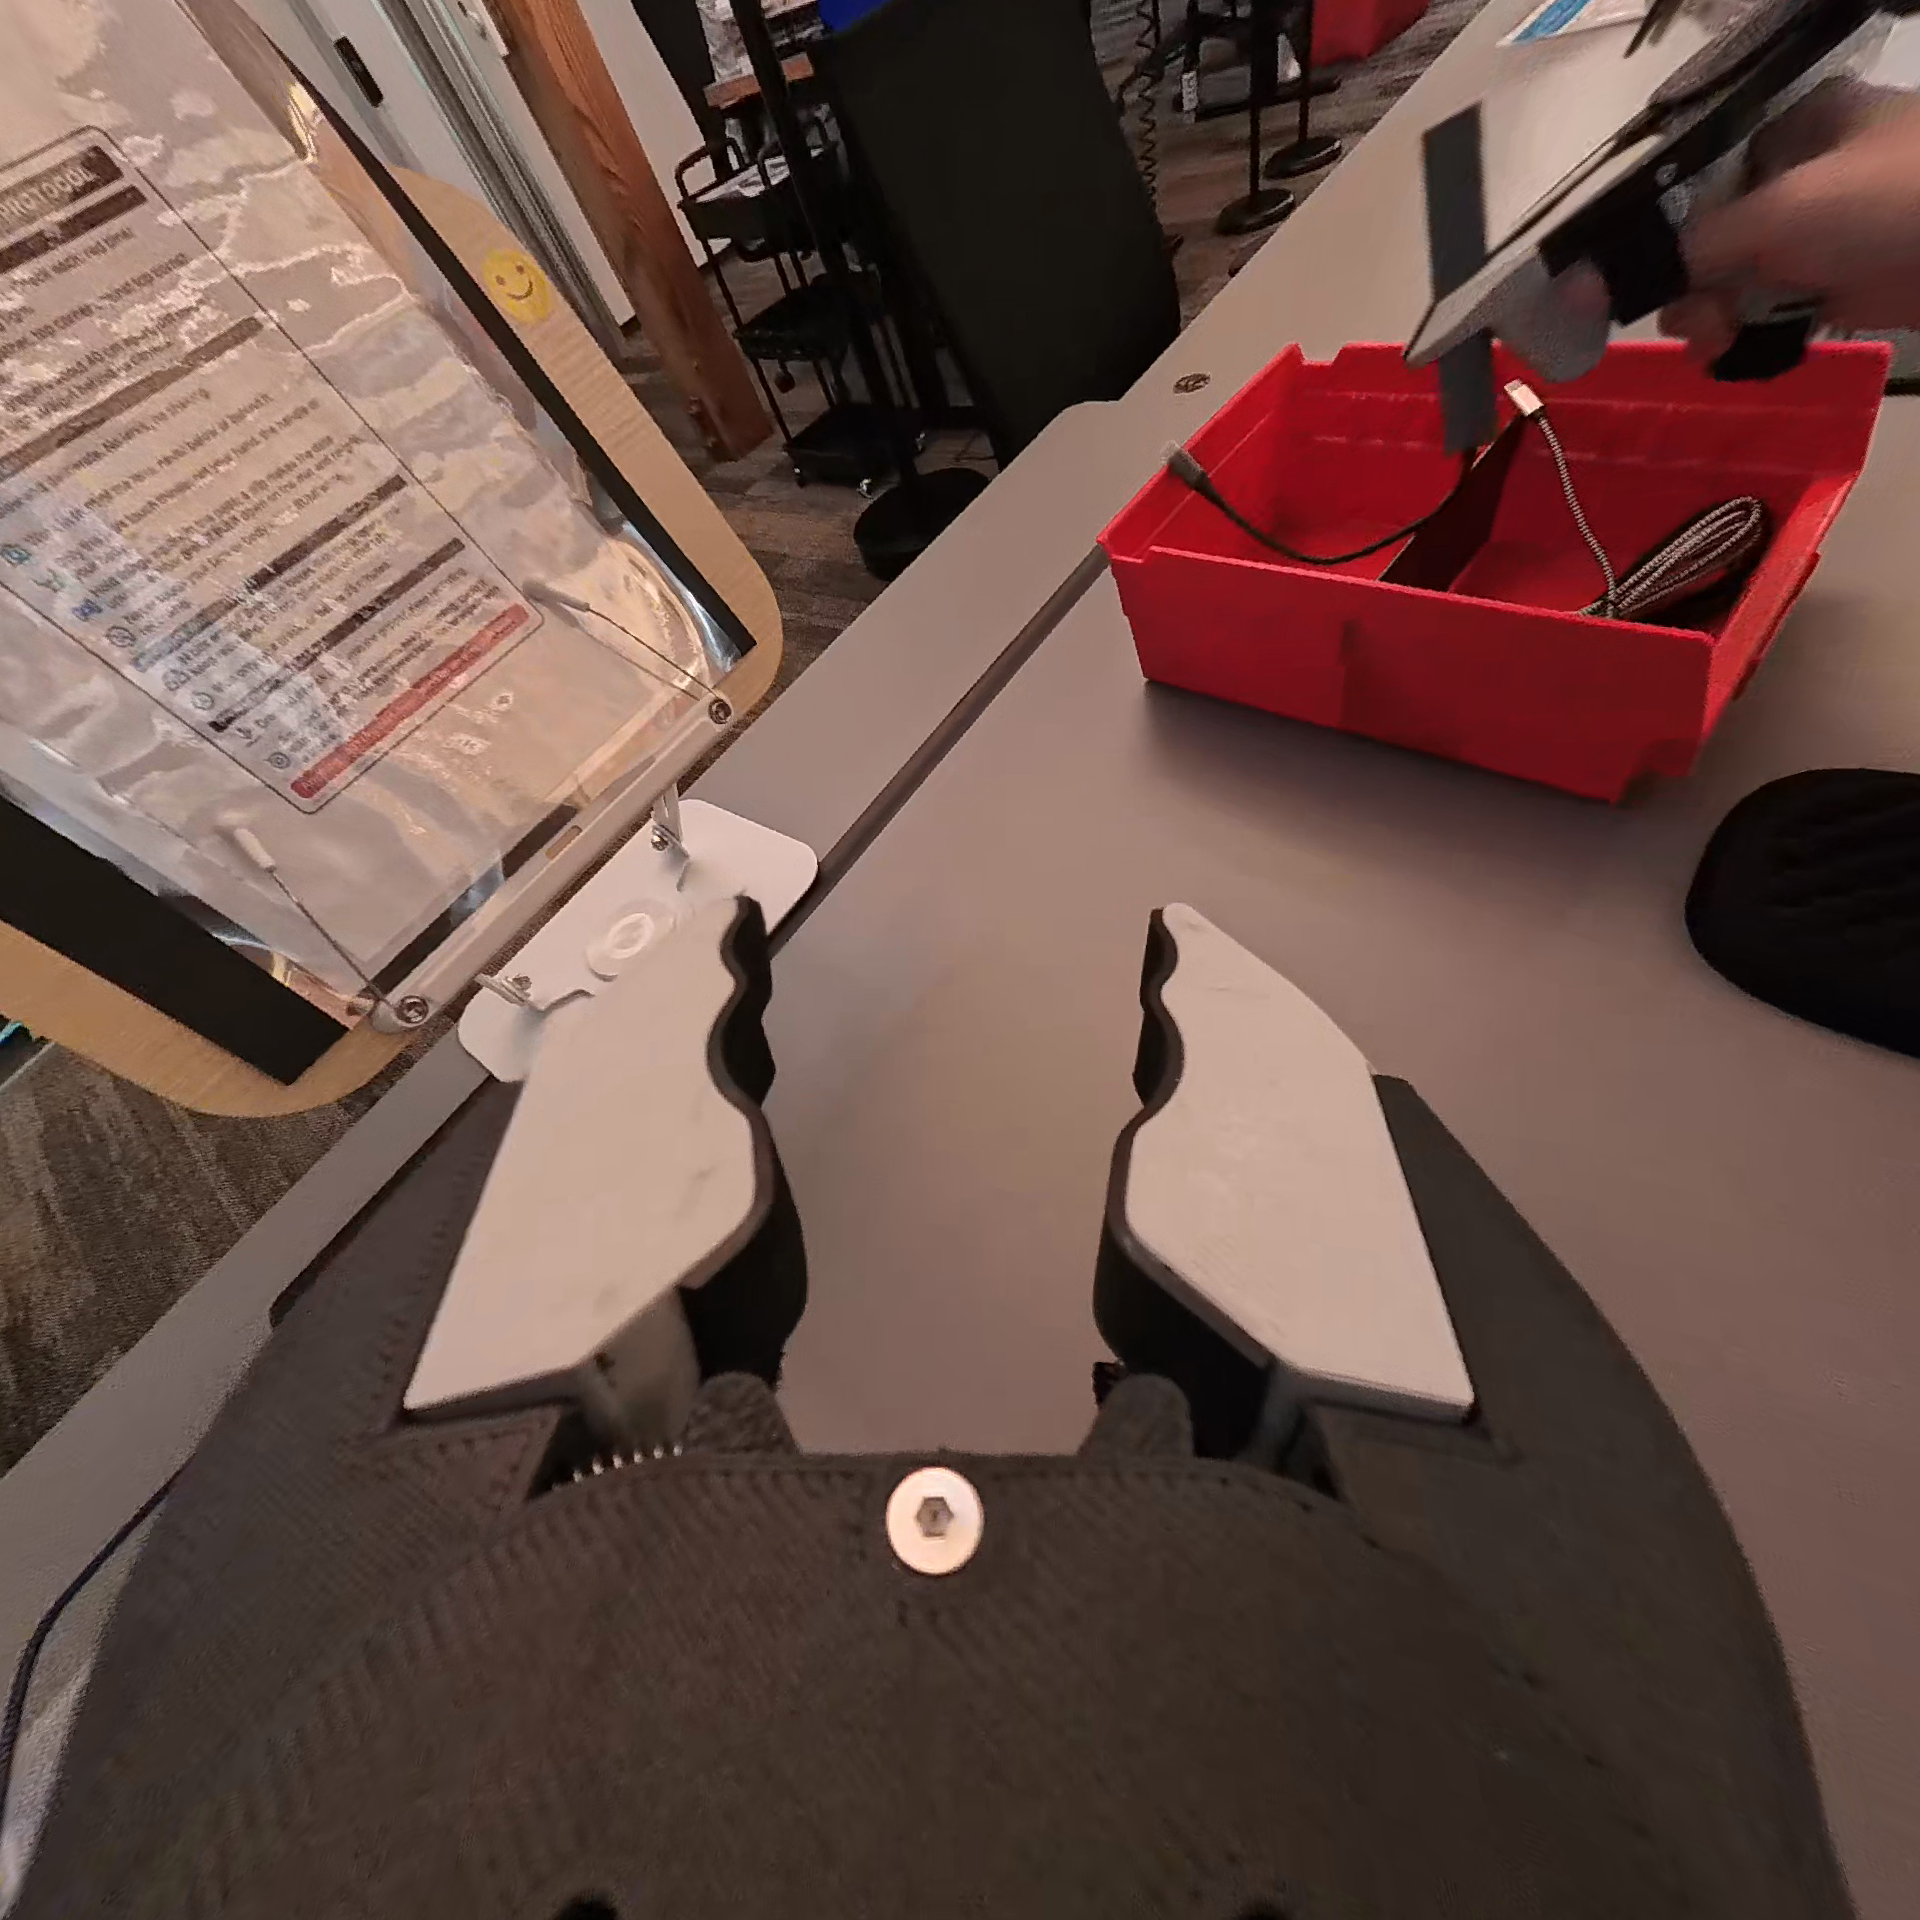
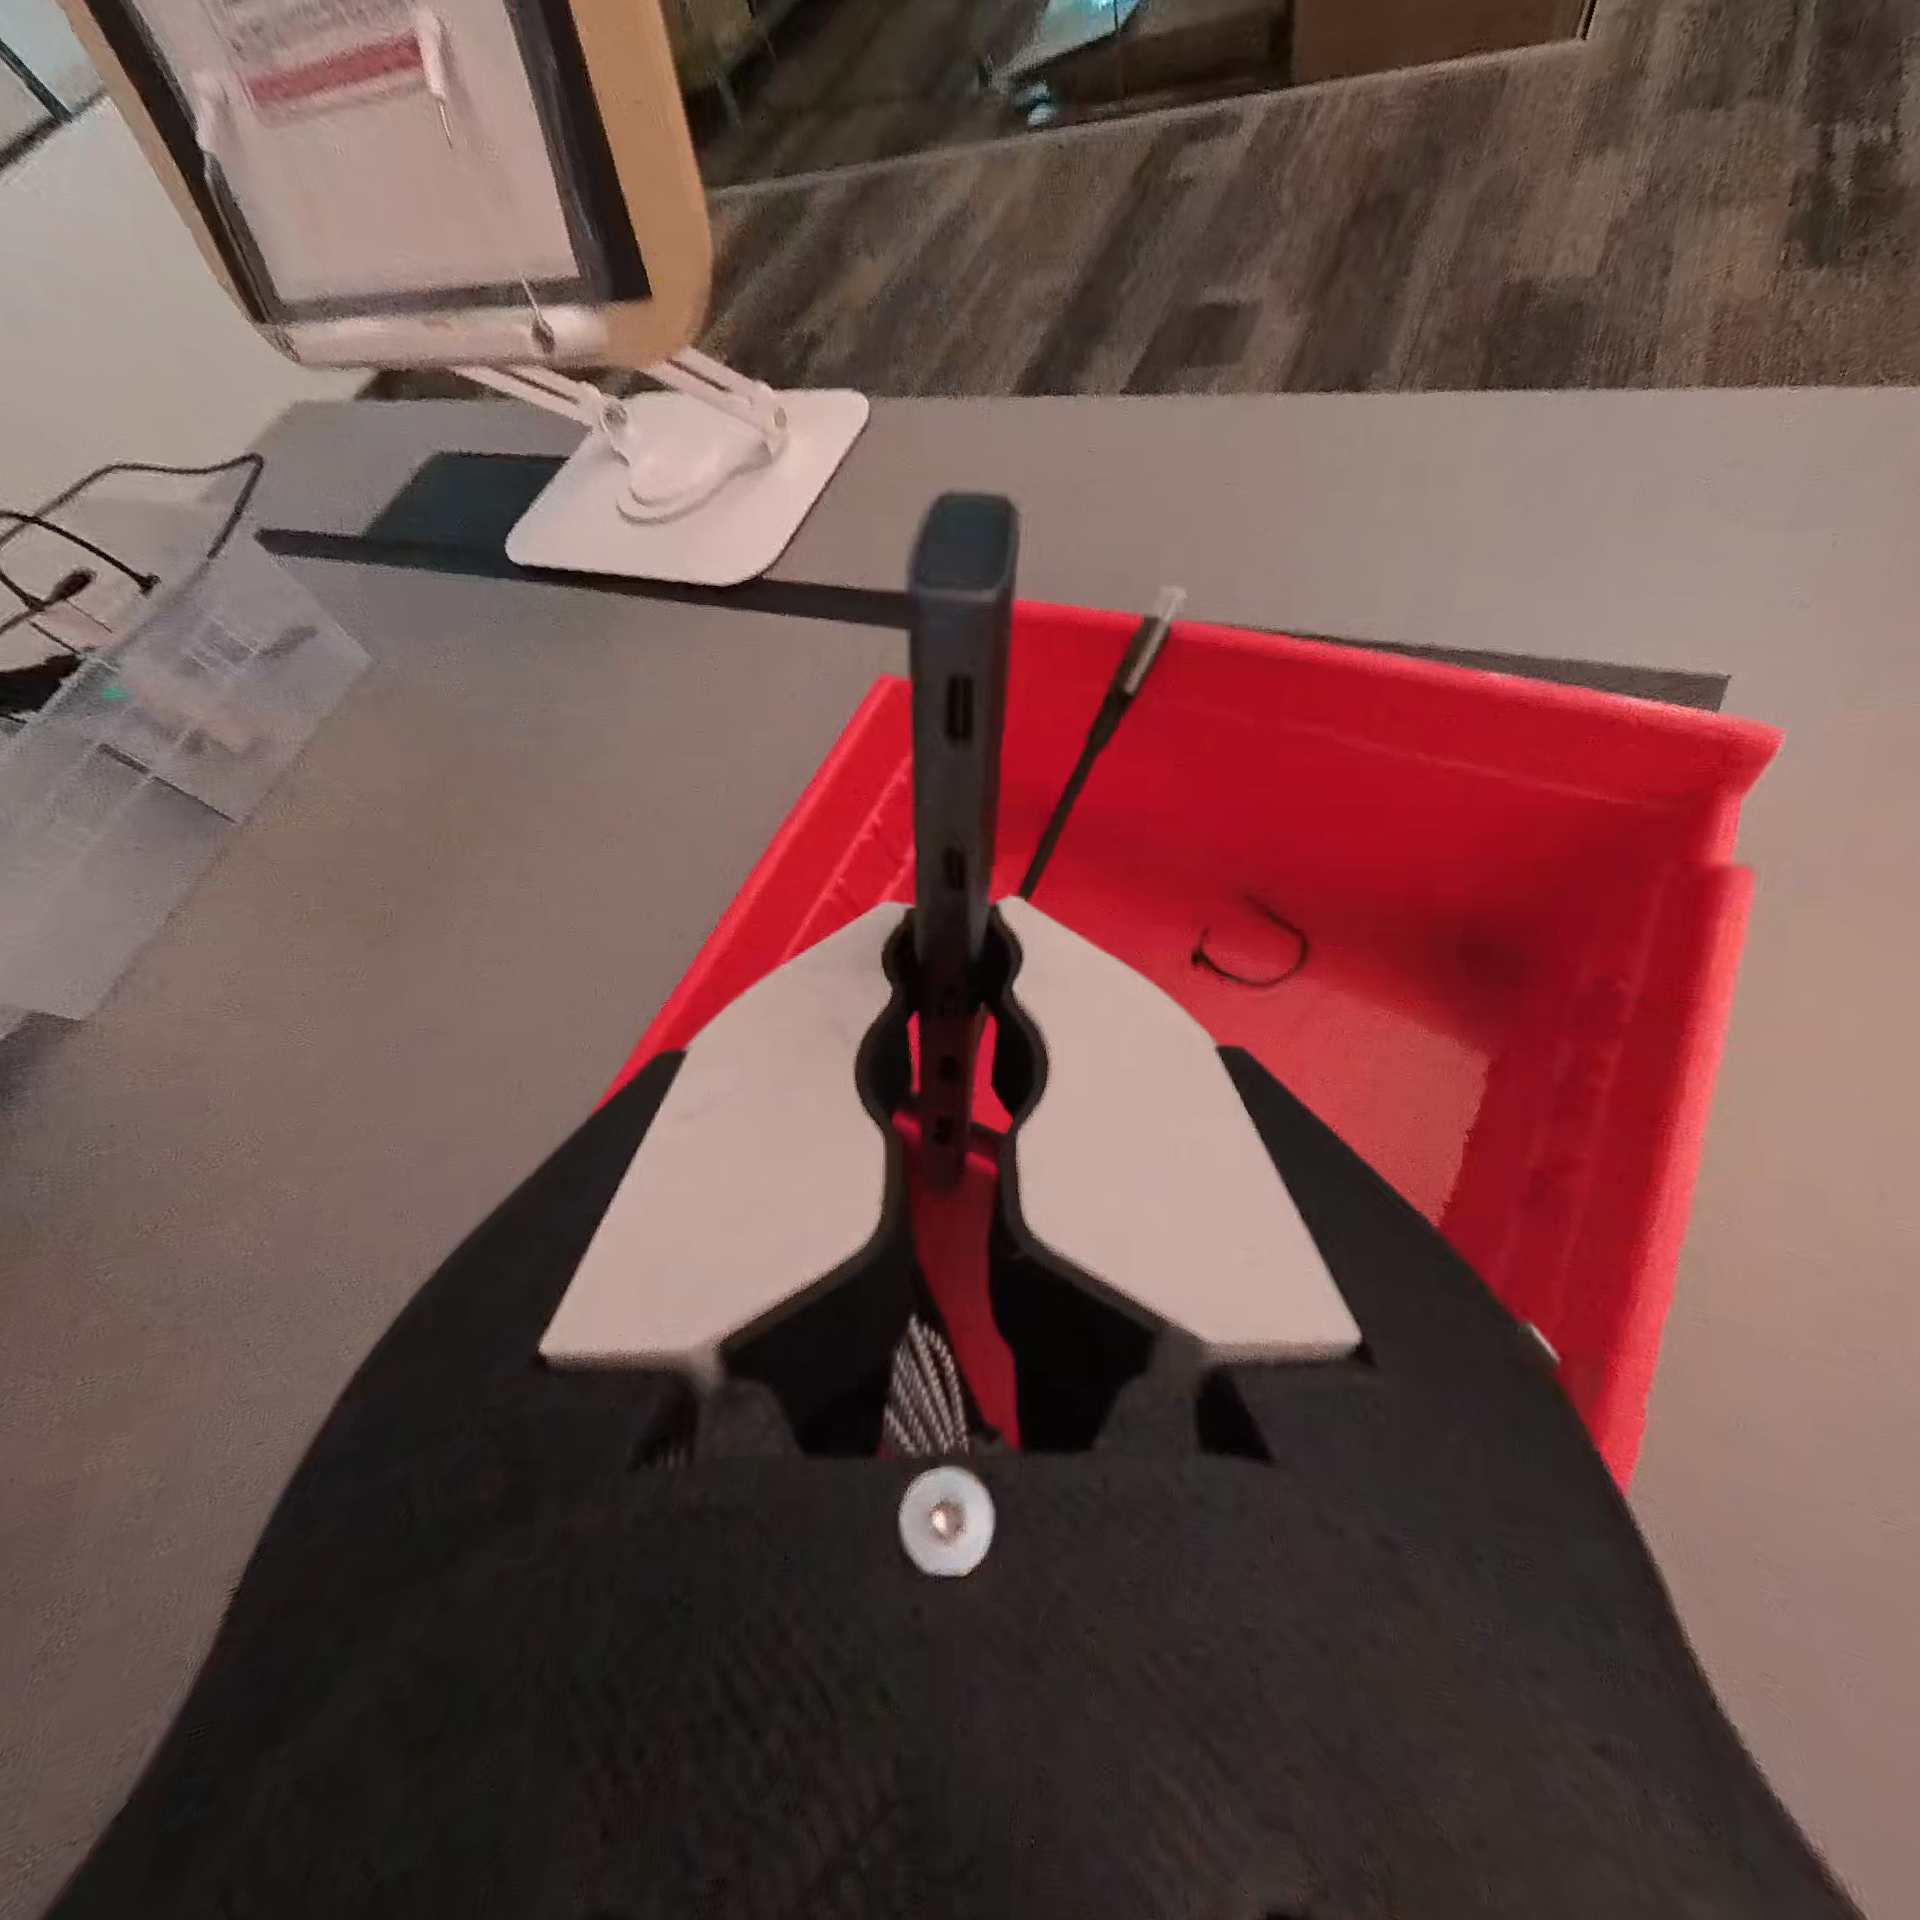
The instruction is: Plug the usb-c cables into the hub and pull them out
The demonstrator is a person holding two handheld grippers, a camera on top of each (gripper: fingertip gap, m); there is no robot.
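Two grippers, your right gripper (image 2: 951, 925) clamped on the dark hub (image 2: 958, 727) over the red bin (image 2: 1558, 790) mid-frame, your left gripper (image 1: 951, 935) wide open, empty, lower frame.

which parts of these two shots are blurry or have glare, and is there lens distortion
Left wrist view: the right gripper and the hand holding it are motion-blurred, the plastic-covered sign carries glare, and the table edges bow from the wide lens. Right wrist view: soft throughout, most at the sign and floor; the hub stays fairly sharp.
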